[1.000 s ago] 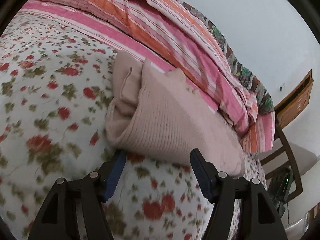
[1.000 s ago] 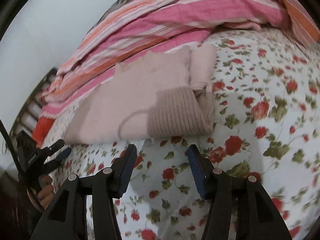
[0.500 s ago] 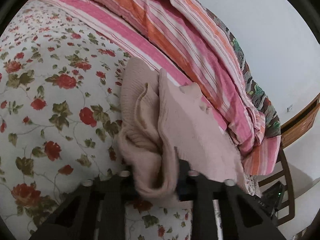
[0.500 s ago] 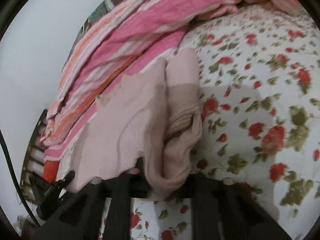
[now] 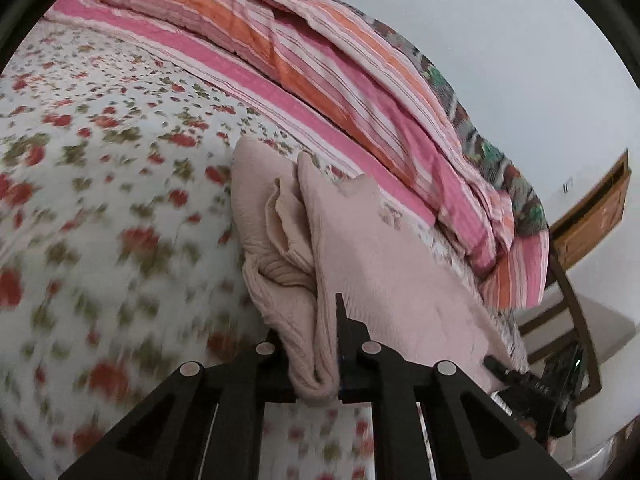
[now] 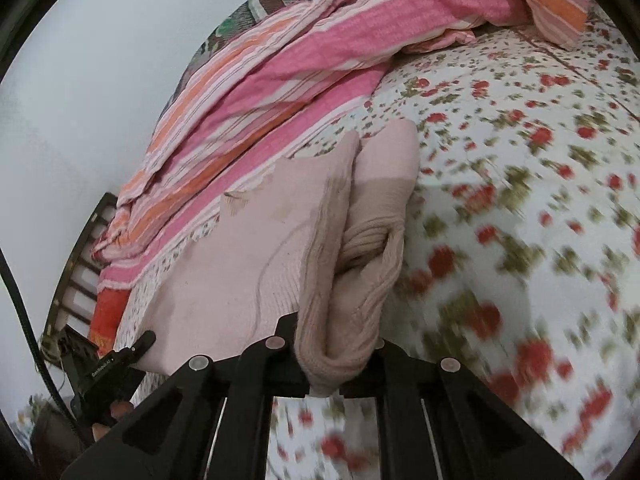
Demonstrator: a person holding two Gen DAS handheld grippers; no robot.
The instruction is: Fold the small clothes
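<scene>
A pale pink knit garment [image 5: 360, 248] lies partly folded on the floral bedsheet [image 5: 100, 200]. My left gripper [image 5: 316, 360] is shut on its near ribbed edge, and the cloth bunches between the jaws and lifts off the sheet. In the right wrist view the same garment [image 6: 248, 248] shows, and my right gripper [image 6: 336, 356] is shut on the other end of that ribbed hem. Each gripper shows in the other's view, the right one in the left wrist view [image 5: 536, 392] and the left one in the right wrist view [image 6: 108, 372].
A pink and orange striped quilt [image 5: 320, 60] is heaped along the far side of the bed, also seen in the right wrist view [image 6: 300, 60]. A wooden chair [image 5: 572, 320] stands past the bed's end. A slatted headboard [image 6: 76, 272] is at the left.
Both grippers went from open just short of the garment's edge to shut on it. The hem is now gathered and raised, and the view has shifted over the bed.
</scene>
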